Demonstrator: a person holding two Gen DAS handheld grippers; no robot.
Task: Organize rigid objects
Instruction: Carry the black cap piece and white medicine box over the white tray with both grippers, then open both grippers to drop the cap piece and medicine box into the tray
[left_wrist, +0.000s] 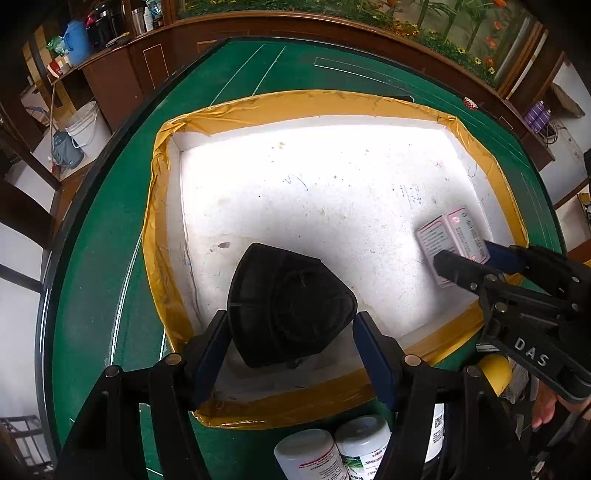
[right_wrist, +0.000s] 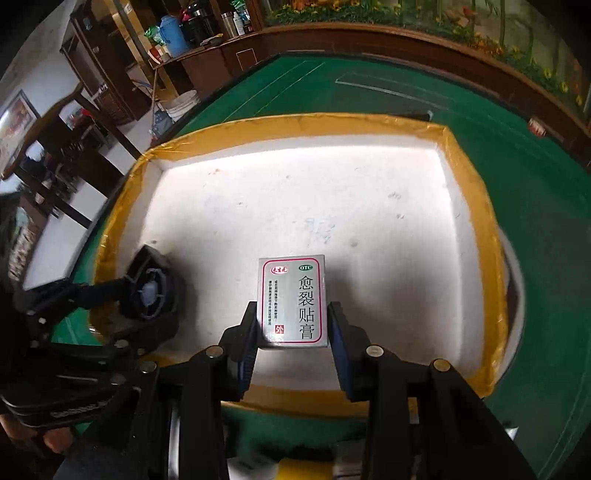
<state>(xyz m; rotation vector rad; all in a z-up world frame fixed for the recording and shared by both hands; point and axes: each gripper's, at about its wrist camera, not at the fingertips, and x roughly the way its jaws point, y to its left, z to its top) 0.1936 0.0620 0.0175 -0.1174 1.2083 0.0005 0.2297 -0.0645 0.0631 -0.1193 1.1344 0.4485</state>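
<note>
A white foam box with yellow-taped rim (left_wrist: 295, 105) (right_wrist: 295, 127) sits on a green table. My left gripper (left_wrist: 291, 332) is shut on a black rounded triangular object (left_wrist: 288, 302), holding it over the box's near left part; it also shows in the right wrist view (right_wrist: 151, 291). My right gripper (right_wrist: 291, 332) is shut on a small silver medicine carton with red border and Chinese text (right_wrist: 293, 301), held over the box's near right part. That gripper (left_wrist: 469, 258) and the carton (left_wrist: 447, 236) also show in the left wrist view.
Two white bottles (left_wrist: 332, 450) and a yellow round object (left_wrist: 495, 373) stand on the green table (left_wrist: 103, 258) in front of the box. A wooden counter (left_wrist: 110, 70) with a blue flask and a white bucket (left_wrist: 86, 127) lie beyond the table's left edge.
</note>
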